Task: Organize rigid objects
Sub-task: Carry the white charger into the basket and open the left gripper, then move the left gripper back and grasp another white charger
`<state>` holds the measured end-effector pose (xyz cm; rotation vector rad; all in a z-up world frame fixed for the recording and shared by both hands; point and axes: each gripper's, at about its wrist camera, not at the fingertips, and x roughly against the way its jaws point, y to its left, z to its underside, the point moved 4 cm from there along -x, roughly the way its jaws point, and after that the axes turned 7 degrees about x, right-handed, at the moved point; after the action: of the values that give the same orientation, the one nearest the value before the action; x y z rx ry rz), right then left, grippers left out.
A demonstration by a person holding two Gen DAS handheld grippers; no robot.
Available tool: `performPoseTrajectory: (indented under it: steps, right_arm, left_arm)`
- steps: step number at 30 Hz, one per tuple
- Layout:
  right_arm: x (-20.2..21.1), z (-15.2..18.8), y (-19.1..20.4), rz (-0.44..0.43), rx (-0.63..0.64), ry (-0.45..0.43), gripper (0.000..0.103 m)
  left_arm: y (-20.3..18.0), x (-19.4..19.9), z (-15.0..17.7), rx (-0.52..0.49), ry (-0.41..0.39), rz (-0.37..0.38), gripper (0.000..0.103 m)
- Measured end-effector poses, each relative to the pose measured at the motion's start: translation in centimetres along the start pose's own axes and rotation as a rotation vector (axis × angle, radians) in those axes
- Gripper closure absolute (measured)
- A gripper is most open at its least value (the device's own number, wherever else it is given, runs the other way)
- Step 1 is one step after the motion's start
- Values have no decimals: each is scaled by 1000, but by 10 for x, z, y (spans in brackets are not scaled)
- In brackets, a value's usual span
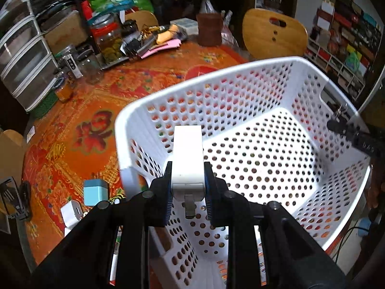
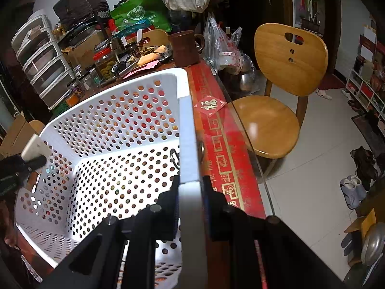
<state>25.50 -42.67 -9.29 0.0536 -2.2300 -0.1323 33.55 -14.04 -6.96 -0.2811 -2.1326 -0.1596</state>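
A white perforated basket [image 1: 259, 77] stands on the orange patterned table, its inside bare. My left gripper [image 1: 188, 187] is shut on a white charger block [image 1: 187, 154] and holds it over the basket's near left corner. In the right wrist view the same block [image 2: 36, 148] shows at the basket's far side. My right gripper [image 2: 191, 192] is shut on the basket's right rim [image 2: 189, 139]. The right gripper also shows in the left wrist view [image 1: 346, 128] at the basket's right wall.
A light blue charger cube [image 1: 95, 191] and white plug adapters [image 1: 71, 213] lie on the table left of the basket. Jars [image 1: 109, 39], a brown mug [image 2: 184, 48] and plastic drawers [image 1: 24, 60] crowd the far side. A wooden chair [image 2: 284, 89] stands beyond the table edge.
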Motion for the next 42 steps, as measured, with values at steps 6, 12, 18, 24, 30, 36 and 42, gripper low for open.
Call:
performPoseTrajectory:
  steps: [6,12,18,24,30,36,42]
  right_arm:
    - [0,0,1,4,2,0,88]
    - [0,0,1,3,1,1,88]
    - [-1,0,2,16,2,4,88]
    - [-2,-1,5,27,10,6,88]
    - [-2,-2,5,42,18,5,88]
    - [-2,-2,5,40,19,5,88]
    - [-2,-2,5,34,18,10,88]
  left_arm:
    - [-6,-5,7,-15,5,9,83]
    - [-7,-4,8,-29,8,11,83]
    - [-11,15,11,-62,-75,3,41]
    - [17,57,29,-2,-171,-9,41]
    - [115,113,55,187,-312,-90,11]
    - [227,34,82,411,-52,-106,16]
    - [248,-21,96,461,76,-118,17]
